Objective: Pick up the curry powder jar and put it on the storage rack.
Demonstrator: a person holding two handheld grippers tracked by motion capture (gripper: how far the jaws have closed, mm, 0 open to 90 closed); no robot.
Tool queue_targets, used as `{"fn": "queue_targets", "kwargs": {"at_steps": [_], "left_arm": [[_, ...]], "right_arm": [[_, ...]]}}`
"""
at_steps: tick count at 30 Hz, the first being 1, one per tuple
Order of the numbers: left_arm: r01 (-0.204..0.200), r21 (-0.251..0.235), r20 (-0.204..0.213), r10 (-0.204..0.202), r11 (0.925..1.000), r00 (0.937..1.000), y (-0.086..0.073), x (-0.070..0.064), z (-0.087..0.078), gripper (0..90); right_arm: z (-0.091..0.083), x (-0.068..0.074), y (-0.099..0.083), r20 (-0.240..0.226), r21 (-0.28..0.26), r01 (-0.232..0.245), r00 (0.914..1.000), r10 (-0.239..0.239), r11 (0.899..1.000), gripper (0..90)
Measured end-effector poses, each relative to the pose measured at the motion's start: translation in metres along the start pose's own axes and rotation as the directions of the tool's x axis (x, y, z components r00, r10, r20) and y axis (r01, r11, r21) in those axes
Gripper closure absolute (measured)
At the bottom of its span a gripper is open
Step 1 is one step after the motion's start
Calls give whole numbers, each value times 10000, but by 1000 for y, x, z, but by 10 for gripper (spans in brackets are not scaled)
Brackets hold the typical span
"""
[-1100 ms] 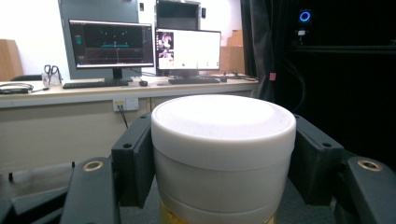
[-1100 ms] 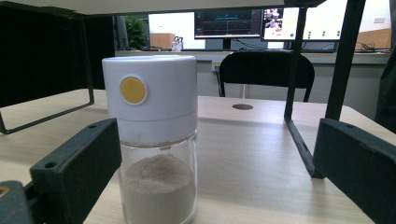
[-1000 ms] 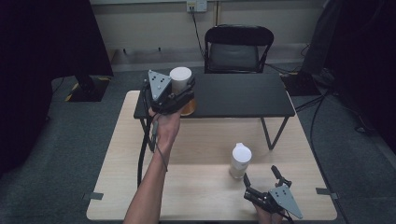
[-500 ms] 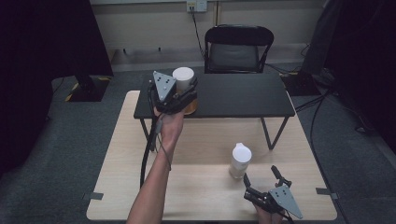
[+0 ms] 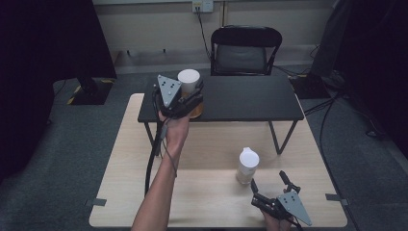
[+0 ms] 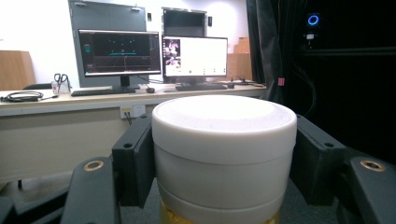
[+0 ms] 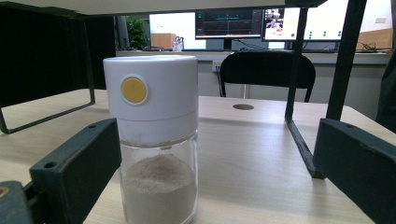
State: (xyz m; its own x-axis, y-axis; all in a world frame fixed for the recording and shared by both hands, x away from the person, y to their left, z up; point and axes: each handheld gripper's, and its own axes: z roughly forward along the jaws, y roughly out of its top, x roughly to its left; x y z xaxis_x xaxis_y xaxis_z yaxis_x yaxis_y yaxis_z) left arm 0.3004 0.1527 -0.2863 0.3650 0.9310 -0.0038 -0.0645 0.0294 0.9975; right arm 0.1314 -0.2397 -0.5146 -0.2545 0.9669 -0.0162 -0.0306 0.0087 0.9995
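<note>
black shelf [image 5: 240, 98] on wooden table [image 5: 120, 159]; grey floor; left tongs [image 5: 185, 98] gripping jar [image 5: 188, 82]

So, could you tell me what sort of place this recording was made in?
Most likely a lab or office set up for recording: a desk with two lit monitors and a keyboard along the wall, a folding chair, and a wooden table on grey carpet.

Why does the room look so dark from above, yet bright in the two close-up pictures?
High view: dim and soft, the corners falling to black, only the pale table catching light. Left gripper view: bright wall and glowing monitors behind the white-lidded jar, right side black. Right gripper view: evenly lit, the shaker sharp, the near jaws slightly soft.
</note>
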Motion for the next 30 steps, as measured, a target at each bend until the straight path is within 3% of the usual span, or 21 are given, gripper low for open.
{"fn": "queue_targets", "kwargs": {"at_steps": [11, 15, 19, 30], "left_arm": [[193, 102, -338, -189, 9998, 9992, -2, 0, 0, 17], [102, -100, -558, -107, 9999, 9984, -4, -2, -5, 0], [185, -324, -513, -201, 9993, 9985, -7, 0, -12, 0], [264, -485, -26, -265, 9985, 9996, -13, 6, -29, 0]], "right_arm": [[0, 0, 0, 2, -3, 0, 10000, 0, 10000, 0], [0, 0, 0, 1, 0, -1, 10000, 1, 10000, 0], [0, 0, 0, 1, -1, -1, 10000, 1, 10000, 0], [0, 1, 0, 35, 1, -3, 10000, 3, 10000, 0]]}}
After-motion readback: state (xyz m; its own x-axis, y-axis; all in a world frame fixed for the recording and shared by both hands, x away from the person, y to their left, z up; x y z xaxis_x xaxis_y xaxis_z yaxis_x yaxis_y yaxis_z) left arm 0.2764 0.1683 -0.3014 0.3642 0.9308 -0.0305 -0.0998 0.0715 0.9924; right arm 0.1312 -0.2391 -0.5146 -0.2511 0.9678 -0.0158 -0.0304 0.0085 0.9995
